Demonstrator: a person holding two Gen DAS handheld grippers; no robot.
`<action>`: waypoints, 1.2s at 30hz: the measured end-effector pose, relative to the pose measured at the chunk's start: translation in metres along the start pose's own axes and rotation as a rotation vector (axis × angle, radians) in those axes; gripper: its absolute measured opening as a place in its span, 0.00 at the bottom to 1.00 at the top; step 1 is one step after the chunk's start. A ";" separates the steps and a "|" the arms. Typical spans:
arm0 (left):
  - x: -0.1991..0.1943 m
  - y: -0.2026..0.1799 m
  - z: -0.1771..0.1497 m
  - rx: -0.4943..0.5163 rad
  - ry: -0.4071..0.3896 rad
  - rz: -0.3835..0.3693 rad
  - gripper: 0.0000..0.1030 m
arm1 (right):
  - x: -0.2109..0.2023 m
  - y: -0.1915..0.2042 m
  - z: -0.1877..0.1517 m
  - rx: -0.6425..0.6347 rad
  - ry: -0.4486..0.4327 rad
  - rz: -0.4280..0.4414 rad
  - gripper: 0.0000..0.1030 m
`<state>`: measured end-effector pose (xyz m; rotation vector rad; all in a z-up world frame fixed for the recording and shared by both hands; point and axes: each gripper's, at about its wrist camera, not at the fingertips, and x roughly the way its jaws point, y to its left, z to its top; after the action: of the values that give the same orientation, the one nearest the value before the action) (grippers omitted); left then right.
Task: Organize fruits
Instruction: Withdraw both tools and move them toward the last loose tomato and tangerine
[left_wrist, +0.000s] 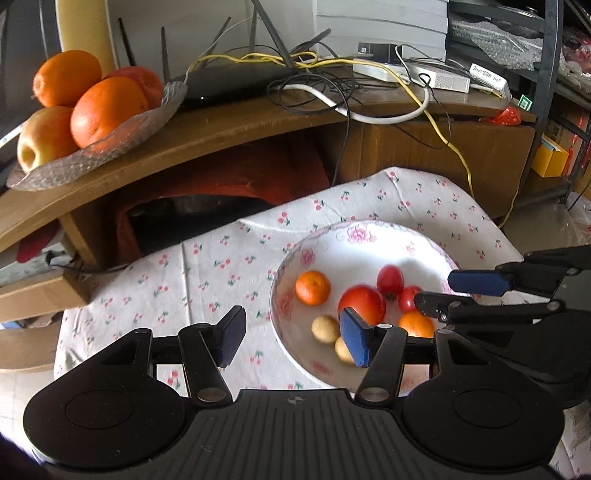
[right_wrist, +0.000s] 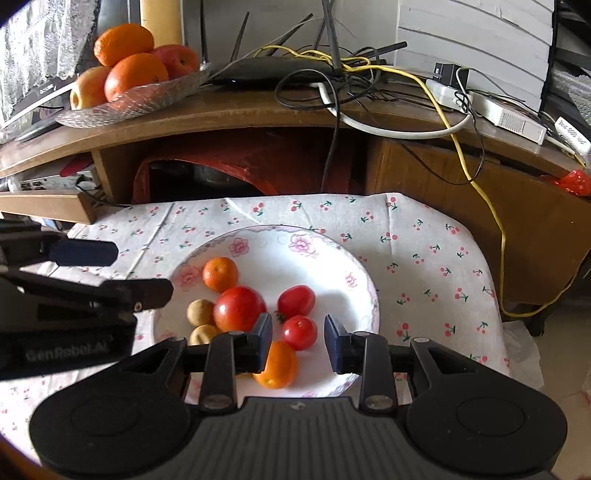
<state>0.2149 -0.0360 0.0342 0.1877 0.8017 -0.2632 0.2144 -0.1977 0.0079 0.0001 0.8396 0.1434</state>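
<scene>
While both grippers hang over white flowered plate (right_wrist: 332, 254), right gripper (right_wrist: 298, 341) half open, empty, above small red tomato (right_wrist: 300, 331) near plate front. Tomato soft, smooth, rolls; pinch middle gently. Left gripper (left_wrist: 291, 334) wide open, empty.

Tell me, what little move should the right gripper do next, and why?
Probably lower the open right gripper around the small red tomato in the flowered white plate. Its jaws are spread and empty, and that tomato lies right between them.
</scene>
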 end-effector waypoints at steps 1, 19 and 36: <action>-0.002 0.000 -0.002 0.000 0.001 0.002 0.63 | -0.004 0.002 -0.001 -0.002 -0.002 0.002 0.31; -0.021 0.002 -0.055 -0.004 0.087 -0.001 0.66 | -0.038 0.029 -0.033 0.008 0.043 0.053 0.35; 0.018 -0.012 -0.075 0.020 0.177 -0.066 0.54 | -0.028 0.022 -0.038 0.032 0.102 0.070 0.35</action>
<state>0.1718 -0.0305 -0.0311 0.2052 0.9826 -0.3201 0.1652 -0.1816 0.0048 0.0531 0.9439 0.1972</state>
